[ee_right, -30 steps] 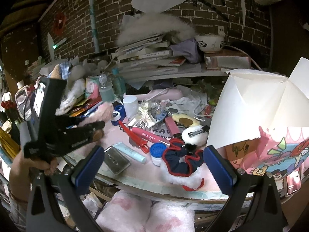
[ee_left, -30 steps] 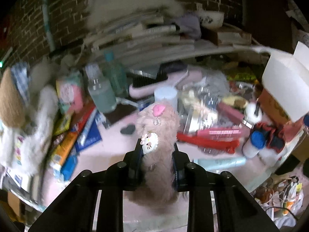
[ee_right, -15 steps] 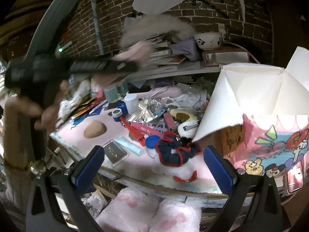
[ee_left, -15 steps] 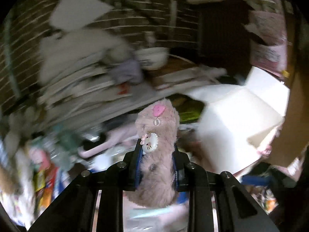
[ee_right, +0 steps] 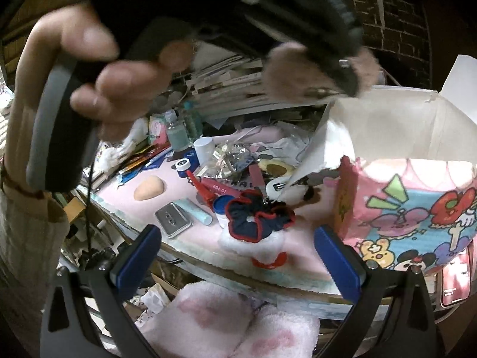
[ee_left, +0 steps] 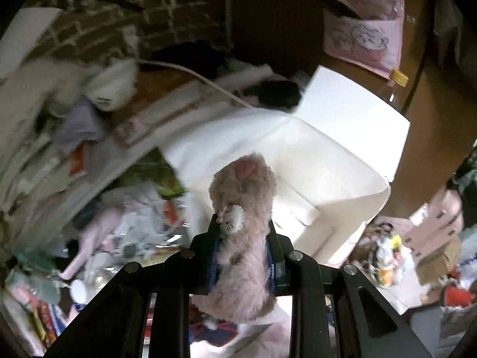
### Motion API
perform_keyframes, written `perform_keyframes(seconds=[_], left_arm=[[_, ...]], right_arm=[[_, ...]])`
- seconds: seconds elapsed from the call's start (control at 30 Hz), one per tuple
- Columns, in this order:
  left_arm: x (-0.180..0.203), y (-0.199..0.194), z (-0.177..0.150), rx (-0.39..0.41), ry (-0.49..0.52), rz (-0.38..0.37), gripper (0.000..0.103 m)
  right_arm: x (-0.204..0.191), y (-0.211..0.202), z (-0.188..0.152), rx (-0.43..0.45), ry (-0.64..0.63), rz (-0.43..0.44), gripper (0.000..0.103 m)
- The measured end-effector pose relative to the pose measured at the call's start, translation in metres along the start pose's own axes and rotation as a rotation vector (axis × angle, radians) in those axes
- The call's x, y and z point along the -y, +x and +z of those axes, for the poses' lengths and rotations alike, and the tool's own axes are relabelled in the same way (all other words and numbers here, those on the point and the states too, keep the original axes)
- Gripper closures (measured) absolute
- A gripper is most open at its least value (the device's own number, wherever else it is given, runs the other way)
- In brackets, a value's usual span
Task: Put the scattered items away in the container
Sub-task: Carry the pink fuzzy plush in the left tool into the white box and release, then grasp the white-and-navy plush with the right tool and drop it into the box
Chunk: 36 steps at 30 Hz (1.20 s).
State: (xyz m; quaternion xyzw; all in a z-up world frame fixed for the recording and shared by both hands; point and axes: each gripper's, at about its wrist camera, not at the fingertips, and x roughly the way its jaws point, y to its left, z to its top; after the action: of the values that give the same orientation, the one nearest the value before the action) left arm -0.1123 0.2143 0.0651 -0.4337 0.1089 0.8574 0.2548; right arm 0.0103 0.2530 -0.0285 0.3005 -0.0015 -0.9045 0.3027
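The left gripper (ee_left: 243, 258) clamps a fluffy pink plush (ee_left: 243, 226) above the white box (ee_left: 328, 161); clutter — scrunchie (ee_right: 258, 219), tin (ee_right: 173, 219) — crowds the table (ee_right: 298, 256). The right gripper (ee_right: 237, 252) gapes wide, empty.

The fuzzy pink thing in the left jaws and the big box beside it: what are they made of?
Fuzzy pink thing: looks like soft plush, matte shaggy pile, with small hard-looking charms clipped on. Box: seemingly thin card, plain white inside with creased flaps and a torn edge, printed cartoon colours outside.
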Motion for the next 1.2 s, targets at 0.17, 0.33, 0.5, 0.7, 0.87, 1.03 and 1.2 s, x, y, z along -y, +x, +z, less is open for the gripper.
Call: perform_keyframes(seconds=[0.17, 0.33, 0.5, 0.7, 0.87, 1.03, 1.2], left_arm=[[0.005, 0.021, 0.005, -0.087, -0.011, -0.018, 0.082], [0.008, 0.023, 0.004, -0.109, -0.002, 0.017, 0.076], [0.008, 0.022, 0.005, -0.097, -0.003, 0.012, 0.056], [0.009, 0.014, 0.008, -0.064, -0.026, -0.007, 0.041], [0.0, -0.014, 0.006, 0.009, -0.078, -0.041, 0.038], [-0.017, -0.061, -0.013, 0.145, -0.1, 0.021, 0.023], [-0.043, -0.099, -0.057, 0.256, -0.132, 0.201, 0.017]], right_arm=[[0.001, 0.001, 0.001, 0.0, 0.007, 0.014, 0.001], [0.002, 0.003, 0.001, -0.005, 0.005, 0.008, 0.001], [0.001, 0.005, 0.002, -0.003, 0.007, 0.003, 0.001], [0.003, 0.005, 0.002, -0.003, 0.009, -0.007, 0.001], [0.006, 0.005, 0.003, -0.001, 0.011, -0.025, 0.001], [0.006, 0.008, 0.002, 0.006, 0.008, -0.013, 0.001], [-0.005, 0.018, -0.007, -0.005, -0.021, -0.003, 0.001]])
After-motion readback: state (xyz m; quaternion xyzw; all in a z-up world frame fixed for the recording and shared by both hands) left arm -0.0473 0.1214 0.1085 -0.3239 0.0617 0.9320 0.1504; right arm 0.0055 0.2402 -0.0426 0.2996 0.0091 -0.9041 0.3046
